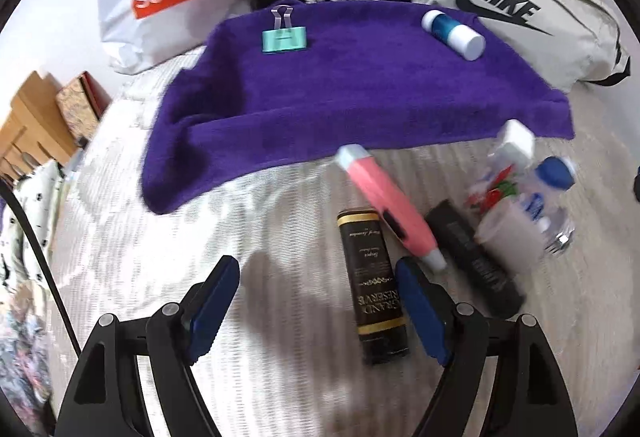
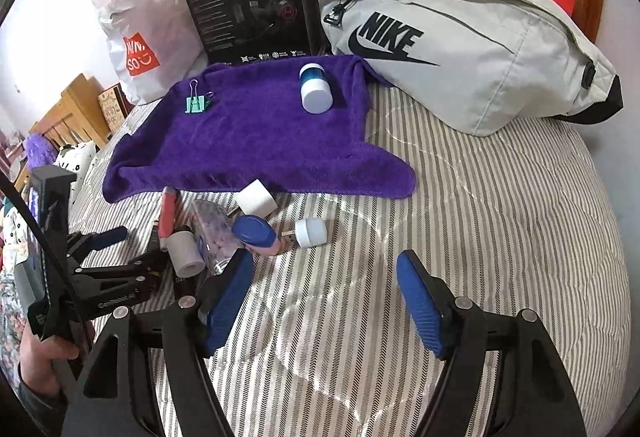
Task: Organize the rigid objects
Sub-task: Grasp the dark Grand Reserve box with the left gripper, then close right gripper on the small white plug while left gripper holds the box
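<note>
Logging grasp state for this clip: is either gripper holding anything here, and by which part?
Nothing is held. The left gripper and the right gripper are both open and empty above the bed; the brown tube lies beside a left finger, ungripped.

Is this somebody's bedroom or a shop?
Probably a bedroom. The things lie on a striped bed cover, a wooden bed frame shows at the edge, and a Nike bag rests by the wall.

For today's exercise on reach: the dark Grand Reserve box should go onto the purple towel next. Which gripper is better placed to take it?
Left. The left gripper is open with the Grand Reserve box just inside its right finger. The right gripper is open over bare striped bedding, farther from the box.
</note>
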`<state>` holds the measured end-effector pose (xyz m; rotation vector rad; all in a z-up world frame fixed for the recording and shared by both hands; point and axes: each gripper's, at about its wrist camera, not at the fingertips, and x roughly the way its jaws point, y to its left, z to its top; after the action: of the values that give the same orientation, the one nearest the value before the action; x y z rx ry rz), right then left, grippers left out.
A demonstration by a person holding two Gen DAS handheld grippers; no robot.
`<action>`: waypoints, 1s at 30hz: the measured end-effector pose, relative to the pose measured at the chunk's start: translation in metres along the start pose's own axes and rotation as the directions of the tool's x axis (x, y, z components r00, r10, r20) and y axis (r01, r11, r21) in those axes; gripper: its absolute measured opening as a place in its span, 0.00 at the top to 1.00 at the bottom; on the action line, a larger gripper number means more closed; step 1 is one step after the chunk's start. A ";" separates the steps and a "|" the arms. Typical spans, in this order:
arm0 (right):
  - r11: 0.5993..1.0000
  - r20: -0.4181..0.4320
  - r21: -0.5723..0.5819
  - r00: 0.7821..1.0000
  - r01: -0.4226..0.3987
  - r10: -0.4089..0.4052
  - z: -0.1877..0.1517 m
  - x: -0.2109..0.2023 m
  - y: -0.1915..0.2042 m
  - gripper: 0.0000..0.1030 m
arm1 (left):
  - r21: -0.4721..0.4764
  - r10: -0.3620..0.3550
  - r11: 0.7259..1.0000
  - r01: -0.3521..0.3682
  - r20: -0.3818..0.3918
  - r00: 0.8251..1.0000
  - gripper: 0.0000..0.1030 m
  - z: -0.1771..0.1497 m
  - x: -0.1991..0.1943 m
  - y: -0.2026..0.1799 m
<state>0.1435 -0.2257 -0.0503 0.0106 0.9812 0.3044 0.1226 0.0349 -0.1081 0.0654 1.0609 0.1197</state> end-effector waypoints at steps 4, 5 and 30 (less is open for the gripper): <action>1.000 0.000 0.002 1.000 -0.013 0.013 -0.004 0.003 -0.004 0.29 | 0.013 -0.041 0.999 0.041 0.007 0.999 0.29 -0.002 0.000 0.002; 1.000 -0.001 0.002 1.000 -0.016 0.016 -0.004 0.004 -0.005 0.29 | 0.011 -0.053 0.999 0.052 0.019 0.998 0.37 -0.002 -0.001 0.001; 0.997 -0.030 -0.076 0.999 0.020 -0.023 -0.001 0.084 0.013 0.42 | 0.021 -0.141 0.990 0.140 0.041 0.989 0.77 -0.005 -0.005 -0.008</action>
<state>0.1830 -0.1914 -0.1173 -0.0738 0.9994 0.3228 0.1168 0.0263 -0.1070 0.0098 1.0209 -0.0186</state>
